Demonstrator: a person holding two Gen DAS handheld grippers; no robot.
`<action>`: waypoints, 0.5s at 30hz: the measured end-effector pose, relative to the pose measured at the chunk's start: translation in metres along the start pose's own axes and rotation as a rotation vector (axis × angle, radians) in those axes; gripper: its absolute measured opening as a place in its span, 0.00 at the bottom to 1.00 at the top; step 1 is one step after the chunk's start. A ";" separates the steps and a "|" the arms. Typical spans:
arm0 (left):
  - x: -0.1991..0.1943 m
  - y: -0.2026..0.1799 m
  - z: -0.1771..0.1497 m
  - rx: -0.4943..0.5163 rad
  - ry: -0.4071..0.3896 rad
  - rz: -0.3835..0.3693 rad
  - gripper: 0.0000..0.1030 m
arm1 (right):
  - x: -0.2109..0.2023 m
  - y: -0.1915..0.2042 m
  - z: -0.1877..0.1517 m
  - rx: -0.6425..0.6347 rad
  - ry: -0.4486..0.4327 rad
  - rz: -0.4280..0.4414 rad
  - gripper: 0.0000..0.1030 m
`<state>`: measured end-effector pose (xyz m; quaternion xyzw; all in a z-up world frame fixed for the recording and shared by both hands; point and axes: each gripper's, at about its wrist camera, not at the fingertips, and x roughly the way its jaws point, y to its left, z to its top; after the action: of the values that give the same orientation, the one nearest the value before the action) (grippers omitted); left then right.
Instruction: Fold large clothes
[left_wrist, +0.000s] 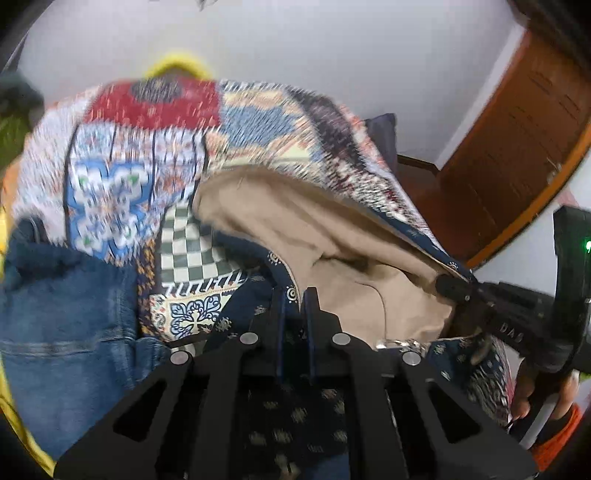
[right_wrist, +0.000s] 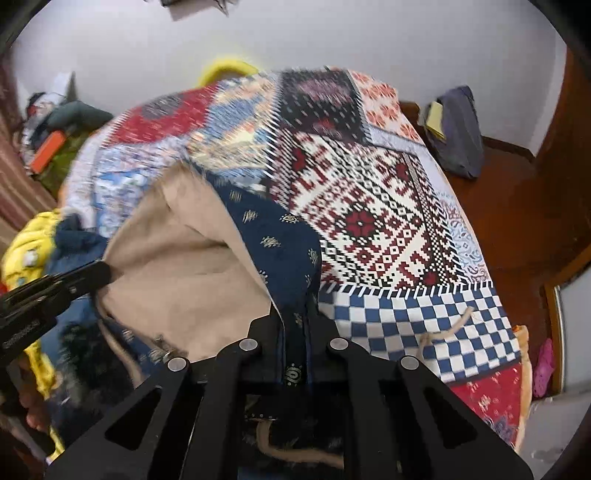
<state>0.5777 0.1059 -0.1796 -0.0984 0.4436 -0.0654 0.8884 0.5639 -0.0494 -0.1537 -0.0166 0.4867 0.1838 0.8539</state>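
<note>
A navy garment (left_wrist: 295, 413) with small gold motifs and a beige lining (left_wrist: 332, 229) lies bunched on a patchwork bedspread. At the bottom centre of the left wrist view my left gripper (left_wrist: 295, 295) is shut on the navy edge. To its right, my right gripper (left_wrist: 452, 286) pinches the same edge where it lifts. In the right wrist view the right gripper (right_wrist: 295, 314) clamps a strip of the navy garment (right_wrist: 273, 236). There the left gripper (right_wrist: 101, 273) grips the beige lining (right_wrist: 177, 273) at the left. A beige drawstring (right_wrist: 295, 454) hangs below.
The patchwork bedspread (right_wrist: 388, 206) covers the bed. Blue jeans (left_wrist: 66, 314) lie to the left, with a yellow cloth (right_wrist: 33, 251) beside them. A wooden door (left_wrist: 517, 147) stands at the right. A dark bag (right_wrist: 458, 133) sits on the brown floor. Clutter (right_wrist: 55, 125) is piled far left.
</note>
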 end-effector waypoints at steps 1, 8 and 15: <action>-0.009 -0.004 0.000 0.018 -0.009 -0.004 0.08 | -0.012 0.003 -0.002 -0.012 -0.022 0.001 0.07; -0.081 -0.044 -0.022 0.168 -0.048 -0.041 0.08 | -0.079 0.027 -0.033 -0.116 -0.075 0.005 0.06; -0.104 -0.056 -0.084 0.268 0.029 -0.029 0.08 | -0.103 0.031 -0.084 -0.131 -0.045 0.040 0.06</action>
<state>0.4464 0.0625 -0.1352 0.0155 0.4422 -0.1384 0.8860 0.4374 -0.0683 -0.1072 -0.0587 0.4543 0.2325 0.8580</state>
